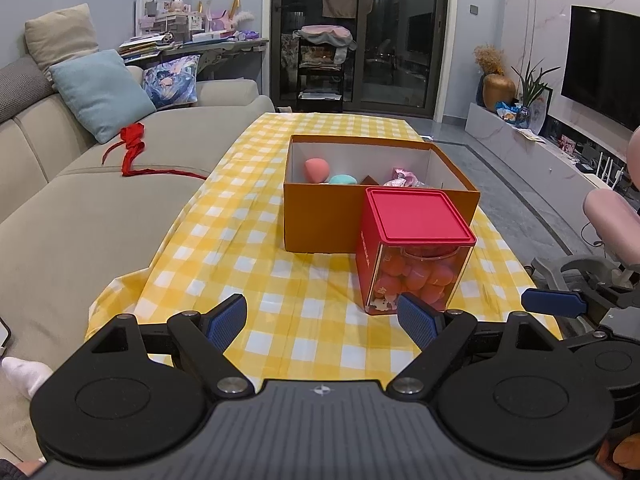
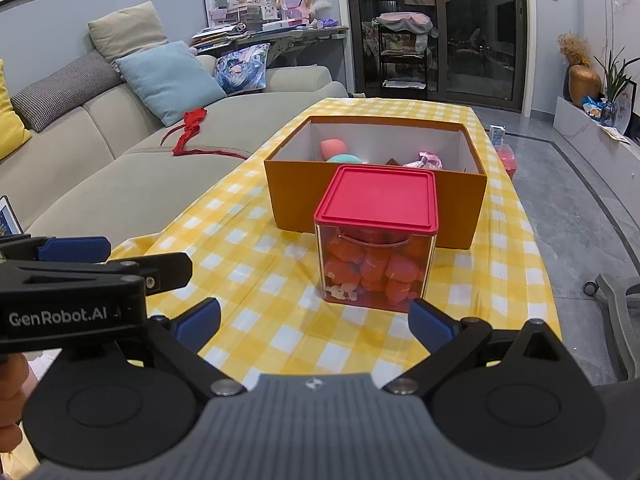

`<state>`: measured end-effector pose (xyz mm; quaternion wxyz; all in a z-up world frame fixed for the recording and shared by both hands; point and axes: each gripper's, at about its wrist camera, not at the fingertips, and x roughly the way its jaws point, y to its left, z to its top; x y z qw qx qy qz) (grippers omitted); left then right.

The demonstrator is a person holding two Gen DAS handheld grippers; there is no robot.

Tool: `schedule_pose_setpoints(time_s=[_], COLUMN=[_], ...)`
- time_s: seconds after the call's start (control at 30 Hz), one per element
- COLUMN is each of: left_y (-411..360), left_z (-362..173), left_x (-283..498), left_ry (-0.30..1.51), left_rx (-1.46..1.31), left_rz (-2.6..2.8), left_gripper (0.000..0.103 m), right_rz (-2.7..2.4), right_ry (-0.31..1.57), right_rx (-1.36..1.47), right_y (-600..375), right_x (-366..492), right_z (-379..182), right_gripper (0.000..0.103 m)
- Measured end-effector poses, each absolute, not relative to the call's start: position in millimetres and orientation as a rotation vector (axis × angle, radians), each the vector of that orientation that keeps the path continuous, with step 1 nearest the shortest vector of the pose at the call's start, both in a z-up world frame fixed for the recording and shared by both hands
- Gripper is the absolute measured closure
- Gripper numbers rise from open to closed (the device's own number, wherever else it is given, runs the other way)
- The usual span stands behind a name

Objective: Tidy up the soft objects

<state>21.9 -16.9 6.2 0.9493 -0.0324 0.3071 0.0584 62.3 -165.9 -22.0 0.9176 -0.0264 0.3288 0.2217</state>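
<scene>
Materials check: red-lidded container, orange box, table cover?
Red-lidded container: likely rigid clear plastic walls, since the pinkish pieces inside show through; opaque red lid, slightly glossy. Orange box: probably cardboard, with matte orange outside, white inside and thin straight walls. Table cover: thin yellow-checked sheet, creased, faint sheen; plastic or cloth, unclear.

Right gripper [image 2: 314, 322] spread wide, empty, low over the table [image 2: 256, 280]; red-lidded jar [image 2: 376, 240] at twelve o'clock, orange box [image 2: 294, 196] just behind it.

left tool [image 1: 322, 322]: black links | blue pads | grey body | silver screws
</scene>
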Motion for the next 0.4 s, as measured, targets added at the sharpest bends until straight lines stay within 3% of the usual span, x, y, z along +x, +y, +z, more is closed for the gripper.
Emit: schedule_pose_setpoints(time_s=[0.4], left_y=[-11.8], left_z=[7.5], left_x=[20.5], left_ry=[0.605], left_rx=[-0.124], left_rz=[0.079], left_gripper=[0.003], right_rz=[0.487], right_ry=[0.687], right_rx=[0.003], right_y=[-168.7], right_x=[63.6], right_z=[-24.3], right_gripper=[0.005])
